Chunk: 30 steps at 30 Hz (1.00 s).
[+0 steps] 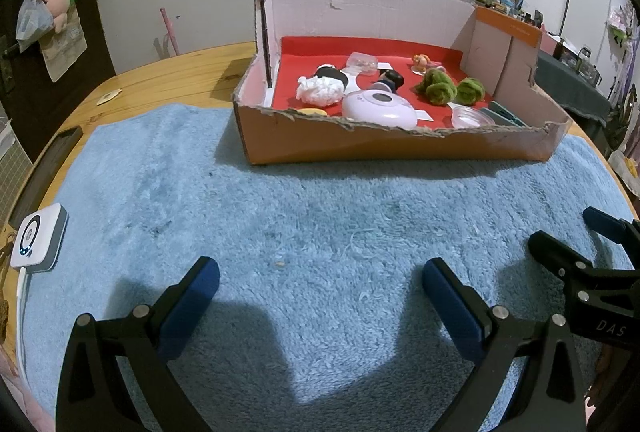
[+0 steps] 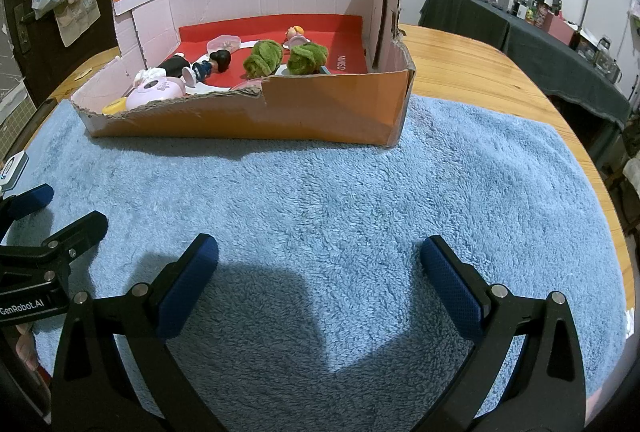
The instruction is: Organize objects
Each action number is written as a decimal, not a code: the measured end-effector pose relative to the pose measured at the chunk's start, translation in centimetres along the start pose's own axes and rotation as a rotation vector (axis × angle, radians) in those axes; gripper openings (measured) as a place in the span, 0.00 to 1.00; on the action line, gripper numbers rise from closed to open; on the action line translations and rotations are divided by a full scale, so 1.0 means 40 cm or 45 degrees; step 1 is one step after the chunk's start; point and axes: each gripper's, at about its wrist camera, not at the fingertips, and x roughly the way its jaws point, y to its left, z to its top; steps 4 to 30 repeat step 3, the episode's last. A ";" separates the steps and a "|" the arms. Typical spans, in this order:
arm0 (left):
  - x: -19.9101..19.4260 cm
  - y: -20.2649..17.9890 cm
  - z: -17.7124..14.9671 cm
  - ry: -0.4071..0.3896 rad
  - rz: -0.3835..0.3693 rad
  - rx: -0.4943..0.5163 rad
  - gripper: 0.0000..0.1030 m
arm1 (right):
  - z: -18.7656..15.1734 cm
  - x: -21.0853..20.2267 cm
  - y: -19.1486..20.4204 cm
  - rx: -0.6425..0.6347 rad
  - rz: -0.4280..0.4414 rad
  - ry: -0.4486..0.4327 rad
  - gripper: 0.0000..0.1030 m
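Both my grippers, left [image 1: 320,284] & right [image 2: 319,264], gape wide, empty, over towel [image 1: 320,212]. Toys in cardboard box [image 1: 400,146] at 12 o'clock. Green pom-poms [image 2: 263,57] prob light, squishy (pinch mid-body).

The fluffy blue towel [image 2: 320,192] on the round wooden desk [image 2: 480,72] lies bare ahead. Beyond it, the torn cardboard box [image 2: 300,116] blocks passage. A white square device [image 1: 38,236] sits at the towel's left edge.

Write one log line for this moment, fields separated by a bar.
left tool: open, empty | right tool: open, empty | both over fluffy blue towel | toys inside torn cardboard box | stage: idle
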 end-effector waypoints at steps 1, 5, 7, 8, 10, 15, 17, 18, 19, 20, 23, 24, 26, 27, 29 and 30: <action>0.000 0.001 0.000 0.000 -0.001 -0.001 1.00 | 0.000 0.000 0.000 0.000 0.000 0.000 1.00; 0.000 0.000 0.000 0.000 0.000 -0.001 1.00 | 0.000 0.000 0.000 0.000 0.000 0.000 1.00; 0.000 0.000 0.000 0.000 0.000 -0.001 1.00 | 0.000 0.000 0.000 0.000 0.000 0.000 1.00; 0.000 0.000 0.000 0.000 0.000 -0.001 1.00 | 0.000 0.000 0.000 0.000 0.000 0.000 1.00; 0.000 0.000 0.000 0.000 0.000 -0.001 1.00 | 0.000 0.000 0.000 0.000 0.000 0.000 1.00; 0.000 0.000 0.000 0.000 0.000 -0.001 1.00 | 0.000 0.000 0.000 0.000 0.000 0.000 1.00; 0.000 0.000 0.000 0.000 0.000 -0.001 1.00 | 0.000 0.000 0.000 0.000 0.000 0.000 1.00; 0.000 0.000 0.000 0.000 0.000 -0.001 1.00 | 0.000 0.000 0.000 0.000 0.000 0.000 1.00; 0.000 0.000 0.000 0.000 0.000 -0.001 1.00 | 0.000 0.000 0.000 0.000 0.000 0.000 1.00; 0.000 0.000 0.000 0.000 0.000 -0.001 1.00 | 0.000 0.000 0.000 0.000 0.000 0.000 1.00; 0.000 0.000 0.000 0.000 0.000 -0.001 1.00 | 0.000 0.000 0.000 0.000 0.000 0.000 1.00; 0.000 0.000 0.000 0.000 0.000 -0.001 1.00 | 0.000 0.000 0.000 0.000 0.000 0.000 1.00; 0.000 0.000 0.000 0.000 0.000 -0.001 1.00 | 0.000 0.000 0.000 0.000 0.000 0.000 1.00; 0.000 0.000 0.000 0.000 0.000 -0.001 1.00 | 0.000 0.000 0.000 0.000 0.000 0.000 1.00; 0.000 0.000 0.000 0.000 0.000 -0.001 1.00 | 0.000 0.000 0.000 0.000 0.000 0.000 1.00; 0.000 0.000 0.000 0.000 0.000 -0.001 1.00 | 0.000 0.000 0.000 0.000 0.000 0.000 1.00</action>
